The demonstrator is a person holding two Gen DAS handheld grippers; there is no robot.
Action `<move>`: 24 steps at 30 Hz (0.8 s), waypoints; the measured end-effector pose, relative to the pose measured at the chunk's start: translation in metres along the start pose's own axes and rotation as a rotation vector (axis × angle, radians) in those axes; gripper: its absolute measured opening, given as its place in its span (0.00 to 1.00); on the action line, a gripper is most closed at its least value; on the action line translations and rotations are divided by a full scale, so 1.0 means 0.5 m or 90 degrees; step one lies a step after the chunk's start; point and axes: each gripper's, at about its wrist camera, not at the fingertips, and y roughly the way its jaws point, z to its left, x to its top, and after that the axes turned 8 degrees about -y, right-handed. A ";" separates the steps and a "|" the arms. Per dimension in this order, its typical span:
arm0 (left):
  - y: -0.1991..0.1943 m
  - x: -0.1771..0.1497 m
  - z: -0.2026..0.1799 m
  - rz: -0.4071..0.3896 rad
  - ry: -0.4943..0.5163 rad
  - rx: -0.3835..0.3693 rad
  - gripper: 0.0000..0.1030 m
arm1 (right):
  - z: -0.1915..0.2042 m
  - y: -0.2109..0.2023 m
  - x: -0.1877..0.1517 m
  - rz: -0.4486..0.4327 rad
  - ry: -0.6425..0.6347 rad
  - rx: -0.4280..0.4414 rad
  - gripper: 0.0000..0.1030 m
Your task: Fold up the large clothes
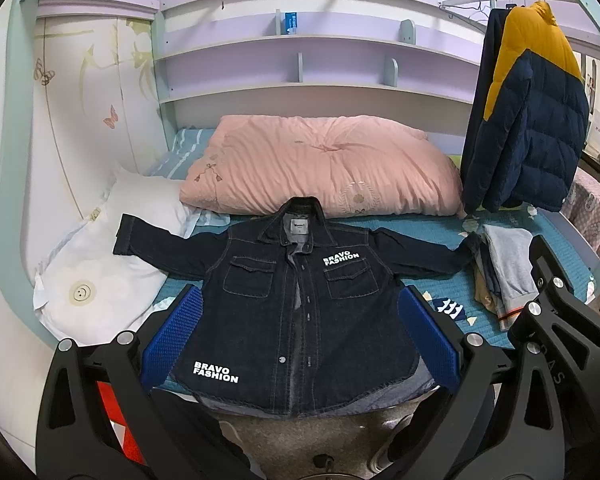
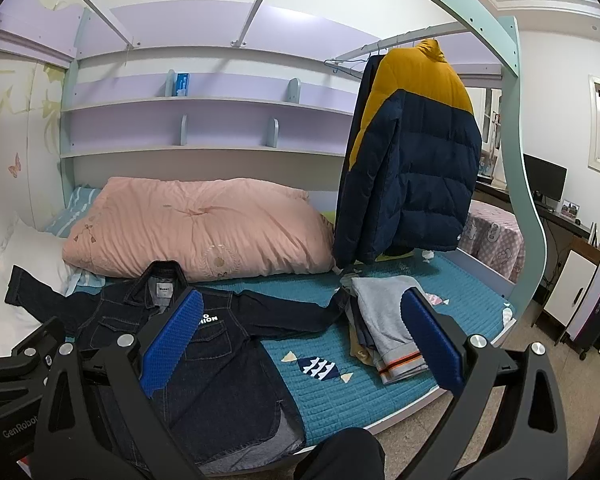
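Sitting far left is a white pillow (image 1: pixel 96 280), then the denim jacket (image 1: pixel 296 312) spread flat, front up, on the bed's teal quilt (image 2: pixel 340 392), folded clothes (image 2: pixel 384 320) beside it. Left tool (image 1: pixel 300 336) and right tool (image 2: pixel 300 340) both gape wide, gripping nothing.

My left claw (image 1: pixel 300 336) hangs with its two blue pads spread wide, nothing pinched between them. My right claw (image 2: pixel 300 342) is spread just as wide, also empty. The two sit side by side and level (each one's black linkage shows at the edge of the other's view). A dark-clad knee (image 2: pixel 340 454) shows low in the right view.
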 end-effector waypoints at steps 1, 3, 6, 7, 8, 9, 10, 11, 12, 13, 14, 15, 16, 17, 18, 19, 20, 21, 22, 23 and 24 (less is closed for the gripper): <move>-0.002 0.001 0.001 0.000 -0.001 0.000 0.96 | 0.000 0.000 0.000 0.000 0.001 0.001 0.93; -0.002 0.002 0.001 -0.001 0.000 0.001 0.96 | 0.002 -0.003 0.000 -0.002 0.001 0.002 0.93; -0.009 0.005 0.002 -0.005 -0.002 0.002 0.96 | 0.001 -0.010 0.001 -0.005 -0.003 0.008 0.93; -0.010 0.006 0.002 -0.005 -0.002 0.001 0.96 | 0.003 -0.013 0.001 -0.005 -0.004 0.010 0.93; -0.010 0.005 0.002 -0.004 -0.001 0.001 0.96 | 0.003 -0.013 0.001 -0.005 -0.003 0.011 0.93; -0.009 0.003 0.002 -0.005 -0.001 0.002 0.96 | 0.001 -0.013 0.001 -0.004 -0.002 0.011 0.93; -0.010 0.004 0.002 -0.006 0.000 0.003 0.96 | 0.001 -0.014 0.001 -0.004 -0.002 0.009 0.93; -0.009 0.003 0.004 -0.006 0.000 0.002 0.96 | 0.001 -0.015 0.000 -0.006 -0.003 0.006 0.93; -0.011 0.005 0.004 -0.006 0.001 0.004 0.96 | -0.001 -0.014 0.000 -0.006 -0.003 0.005 0.93; -0.012 0.004 0.005 -0.007 0.000 0.004 0.96 | -0.001 -0.015 0.000 -0.008 -0.004 0.002 0.93; -0.015 0.003 0.007 -0.008 0.000 0.004 0.96 | -0.002 -0.017 -0.001 -0.010 -0.005 0.000 0.93; -0.015 0.003 0.007 -0.008 -0.001 0.003 0.96 | -0.001 -0.018 -0.003 -0.013 -0.006 -0.002 0.93; -0.015 0.004 0.007 -0.008 -0.002 0.004 0.96 | -0.001 -0.020 -0.003 -0.018 -0.007 -0.002 0.93; -0.014 0.003 0.006 -0.008 0.000 0.005 0.96 | -0.001 -0.021 -0.005 -0.020 -0.008 -0.002 0.93; -0.016 0.005 0.005 -0.007 0.000 0.008 0.95 | 0.000 -0.021 -0.006 -0.020 -0.009 -0.002 0.93; -0.018 0.005 0.007 -0.008 0.000 0.008 0.95 | 0.000 -0.021 -0.007 -0.020 -0.010 -0.002 0.93; -0.019 0.005 0.007 -0.007 -0.001 0.008 0.96 | 0.000 -0.022 -0.007 -0.022 -0.010 -0.004 0.93; -0.018 0.004 0.008 -0.007 -0.001 0.008 0.96 | 0.001 -0.023 -0.008 -0.024 -0.009 -0.005 0.93; -0.020 0.006 0.007 -0.007 -0.002 0.009 0.96 | 0.001 -0.024 -0.010 -0.025 -0.009 -0.005 0.93; -0.019 0.005 0.007 -0.008 -0.001 0.009 0.95 | 0.000 -0.024 -0.010 -0.024 -0.007 -0.003 0.93; -0.019 0.005 0.008 -0.007 -0.001 0.009 0.95 | 0.000 -0.024 -0.011 -0.023 -0.006 -0.002 0.93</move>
